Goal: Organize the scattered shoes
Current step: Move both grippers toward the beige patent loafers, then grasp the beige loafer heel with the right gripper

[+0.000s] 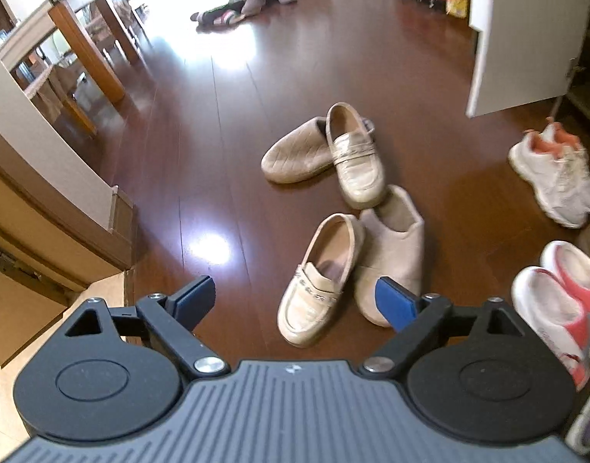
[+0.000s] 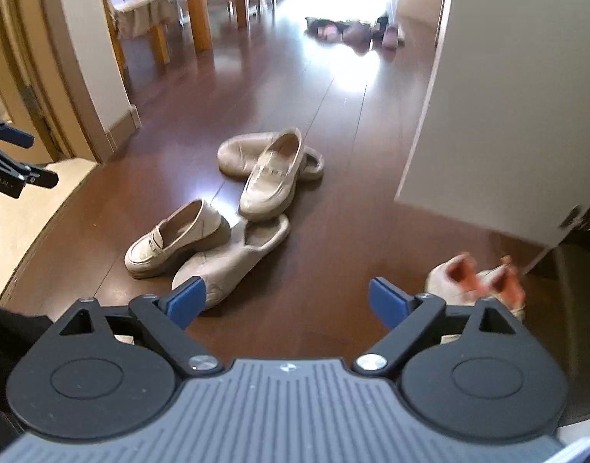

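both grippers hang spread wide and empty over a dark wooden floor (image 1: pixel 202 162), held back, it seems, to size up the mess before a first pick. ahead of the left gripper (image 1: pixel 295 299), four beige shoes lie heaped: a near loafer (image 1: pixel 318 281) leaning against a slipper (image 1: pixel 393 258), a second loafer (image 1: pixel 356 158) at 12 o'clock lying across a quilted slipper (image 1: pixel 295 154). white sneakers (image 1: pixel 557 177) and pink slippers (image 1: pixel 557 308) sit in pairs at 3 o'clock, beside an open white cabinet door (image 1: pixel 526 31), likely the tidy zone. the right gripper (image 2: pixel 287 299) hovers between heap and sneakers. more shoes (image 1: pixel 245 4) lie far off by the sunlit window; a dining table (image 1: pixel 86 38) stands at 10 o'clock.
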`<state>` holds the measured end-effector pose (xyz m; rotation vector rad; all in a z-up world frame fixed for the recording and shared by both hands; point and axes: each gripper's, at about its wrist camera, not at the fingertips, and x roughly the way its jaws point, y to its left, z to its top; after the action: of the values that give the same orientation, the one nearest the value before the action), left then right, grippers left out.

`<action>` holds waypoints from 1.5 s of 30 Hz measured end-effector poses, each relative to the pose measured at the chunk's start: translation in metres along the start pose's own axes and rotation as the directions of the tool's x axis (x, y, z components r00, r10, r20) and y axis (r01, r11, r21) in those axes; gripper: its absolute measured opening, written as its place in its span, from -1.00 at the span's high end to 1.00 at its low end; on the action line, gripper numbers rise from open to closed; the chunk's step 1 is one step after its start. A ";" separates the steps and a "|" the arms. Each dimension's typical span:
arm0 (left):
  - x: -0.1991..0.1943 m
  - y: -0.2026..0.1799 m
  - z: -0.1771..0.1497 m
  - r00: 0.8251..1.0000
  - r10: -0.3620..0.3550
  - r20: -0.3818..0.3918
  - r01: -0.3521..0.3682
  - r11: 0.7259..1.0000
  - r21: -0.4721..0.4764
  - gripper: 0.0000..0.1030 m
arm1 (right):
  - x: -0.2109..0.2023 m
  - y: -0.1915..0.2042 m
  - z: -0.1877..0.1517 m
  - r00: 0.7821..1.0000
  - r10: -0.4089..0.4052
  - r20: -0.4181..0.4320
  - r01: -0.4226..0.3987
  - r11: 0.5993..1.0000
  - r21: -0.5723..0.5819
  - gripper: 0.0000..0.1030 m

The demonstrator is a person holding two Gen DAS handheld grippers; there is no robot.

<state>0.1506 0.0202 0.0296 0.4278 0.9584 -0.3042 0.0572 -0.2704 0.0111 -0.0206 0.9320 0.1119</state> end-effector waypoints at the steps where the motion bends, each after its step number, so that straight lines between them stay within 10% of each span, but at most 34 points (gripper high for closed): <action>1: 0.013 0.003 0.004 1.000 -0.004 -0.005 0.004 1.000 -0.010 -0.78 | 0.017 0.004 0.003 1.000 -0.001 -0.018 0.002 1.000 0.003 -0.60; 7: 0.111 0.016 0.033 0.994 -0.101 -0.035 0.096 0.988 -0.125 -0.77 | 0.119 0.007 0.021 0.997 0.010 -0.077 -0.008 1.000 0.028 -0.52; 11: 0.159 0.016 0.055 0.994 -0.105 0.025 0.108 0.980 -0.166 -0.69 | 0.177 -0.011 0.046 0.999 -0.011 -0.045 0.014 0.998 0.068 -0.13; 17: 0.214 -0.021 0.064 0.988 -0.122 0.091 0.128 0.990 -0.056 -0.67 | 0.275 -0.040 0.097 0.999 -0.029 -0.015 0.031 0.994 0.103 -0.11; 22: 0.247 -0.038 0.066 0.989 -0.072 0.133 0.068 0.997 0.030 -0.67 | 0.333 -0.054 0.135 0.999 -0.001 0.038 -0.005 0.989 0.149 -0.12; 33: 0.276 0.024 0.058 0.992 0.049 0.115 -0.036 0.993 -0.117 -0.65 | 0.439 -0.016 0.188 0.989 -0.093 0.117 0.099 0.994 -0.044 0.00; 34: 0.278 0.030 0.054 0.993 0.060 0.100 -0.047 0.991 -0.125 -0.65 | 0.450 -0.014 0.187 0.989 -0.097 0.108 0.102 0.994 -0.044 0.25; 35: 0.279 0.035 0.050 0.994 0.071 0.085 -0.059 0.989 -0.133 -0.65 | 0.460 -0.011 0.186 0.990 -0.097 0.098 0.102 0.994 -0.043 0.91; 45: 0.262 0.031 0.046 0.994 0.062 0.089 -0.051 0.991 -0.123 -0.66 | 0.389 -0.033 0.156 0.957 0.027 0.289 -0.072 0.987 0.146 0.91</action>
<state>0.3398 0.0093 -0.1599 0.3269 0.8677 -0.2120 0.4154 -0.2592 -0.2083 0.1598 0.6490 0.0860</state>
